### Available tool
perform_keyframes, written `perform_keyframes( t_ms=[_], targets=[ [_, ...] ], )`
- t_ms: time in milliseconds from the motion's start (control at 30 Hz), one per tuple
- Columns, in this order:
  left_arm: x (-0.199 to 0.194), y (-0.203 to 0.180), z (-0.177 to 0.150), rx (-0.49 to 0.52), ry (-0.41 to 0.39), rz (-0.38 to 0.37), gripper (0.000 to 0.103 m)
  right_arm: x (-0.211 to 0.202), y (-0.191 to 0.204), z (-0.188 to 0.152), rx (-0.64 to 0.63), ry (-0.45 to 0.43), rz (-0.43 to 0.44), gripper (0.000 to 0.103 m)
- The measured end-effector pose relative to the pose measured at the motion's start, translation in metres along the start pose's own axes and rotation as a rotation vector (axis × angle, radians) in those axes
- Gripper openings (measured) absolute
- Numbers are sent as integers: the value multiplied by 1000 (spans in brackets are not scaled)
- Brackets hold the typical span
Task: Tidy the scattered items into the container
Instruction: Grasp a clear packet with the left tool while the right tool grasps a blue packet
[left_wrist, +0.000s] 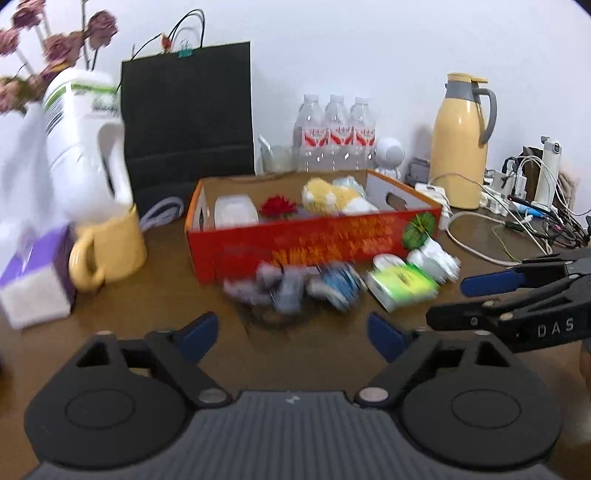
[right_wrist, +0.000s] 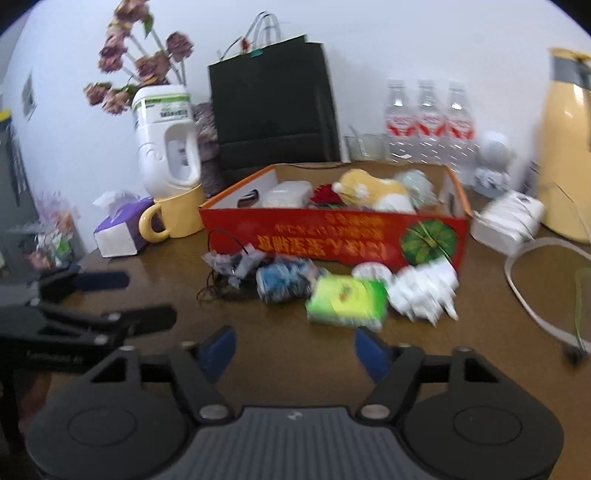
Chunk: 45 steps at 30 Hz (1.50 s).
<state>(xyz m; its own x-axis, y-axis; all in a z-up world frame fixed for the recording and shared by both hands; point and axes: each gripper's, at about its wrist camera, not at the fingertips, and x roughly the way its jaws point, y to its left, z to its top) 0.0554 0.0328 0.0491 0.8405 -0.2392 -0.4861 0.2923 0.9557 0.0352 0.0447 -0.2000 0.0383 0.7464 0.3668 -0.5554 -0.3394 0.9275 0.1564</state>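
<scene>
A red cardboard box (left_wrist: 314, 240) (right_wrist: 332, 236) stands on the brown table, holding a white case, a red flower and a yellow plush toy (left_wrist: 328, 197). In front of it lie a grey bundle with black cord (left_wrist: 273, 286) (right_wrist: 236, 262), a blue packet (left_wrist: 338, 282) (right_wrist: 284, 280), a green packet (left_wrist: 402, 286) (right_wrist: 347, 301), a white round lid (right_wrist: 371, 272) and a white crumpled bag (left_wrist: 436, 258) (right_wrist: 424, 291). My left gripper (left_wrist: 291, 334) is open and empty, short of the grey bundle. My right gripper (right_wrist: 295, 350) is open and empty, short of the green packet; it also shows in the left wrist view (left_wrist: 461, 299).
A yellow mug (left_wrist: 110, 251) holding a white bottle (left_wrist: 88, 147), a purple tissue box (left_wrist: 33, 284) and a black paper bag (left_wrist: 188, 122) stand left of the box. Water bottles (left_wrist: 334, 133), a yellow thermos (left_wrist: 461, 144) and tangled cables (left_wrist: 517, 206) are behind and right.
</scene>
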Motion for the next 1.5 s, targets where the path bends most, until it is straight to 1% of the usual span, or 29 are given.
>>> perform_keyframes(
  t_ms=[33,67,100,133,200,300,333,367,400,500,633,667,700,733,767,800,833,900,967,1067,1167,1233,1300,1400,1433,1500],
  targets=[
    [9,6,5,4,14,24,59,8,2,8,-18,3,12,60],
    [20,13,12,4,45,44,43,15,4,14,-27,2,24,57],
    [29,19,16,-1,58,45,39,23,6,20,-33,1,40,54],
    [38,26,20,-6,63,24,32,32,8,28,-37,0,68,53],
    [52,33,26,11,83,-11,32,52,12,39,-27,10,113,43],
    [71,36,30,67,91,-37,32,82,19,52,-28,39,148,39],
    [76,37,31,83,97,-41,28,90,22,55,-30,47,155,38],
    [82,38,31,97,107,-42,26,98,23,57,-31,57,161,34],
    [88,40,30,106,119,-46,26,105,24,58,-30,68,156,32],
    [100,47,28,105,140,-78,26,122,25,63,-29,101,128,31],
    [110,53,26,91,158,-112,22,136,18,66,0,124,154,30],
    [111,55,26,84,160,-120,22,139,17,66,11,127,159,28],
    [111,56,25,83,157,-131,22,141,16,66,19,128,163,23],
    [111,56,26,89,153,-137,22,142,16,66,27,127,170,20],
    [111,56,25,93,149,-134,18,144,16,65,35,130,185,16],
    [110,56,25,92,137,-131,11,146,16,65,41,134,190,14],
    [108,56,26,88,120,-124,5,147,17,64,35,134,188,13],
    [103,57,29,66,118,-142,3,142,20,64,21,117,176,10],
    [93,59,33,41,105,-153,1,131,20,68,23,91,177,9],
    [74,60,35,2,92,-155,1,110,16,76,33,49,180,9],
    [51,59,33,-42,69,-123,1,83,3,80,92,-7,202,9],
    [35,56,31,-70,59,-122,1,65,-4,77,104,-41,185,9],
    [18,51,26,-87,43,-110,1,49,-8,72,91,-61,150,9],
    [0,43,18,-123,66,-93,1,25,-10,59,80,-74,115,9],
    [-4,40,14,-128,88,-76,1,18,-10,53,77,-77,112,9],
    [-16,39,3,-159,78,-35,1,4,-9,41,76,-80,105,9]
  ],
)
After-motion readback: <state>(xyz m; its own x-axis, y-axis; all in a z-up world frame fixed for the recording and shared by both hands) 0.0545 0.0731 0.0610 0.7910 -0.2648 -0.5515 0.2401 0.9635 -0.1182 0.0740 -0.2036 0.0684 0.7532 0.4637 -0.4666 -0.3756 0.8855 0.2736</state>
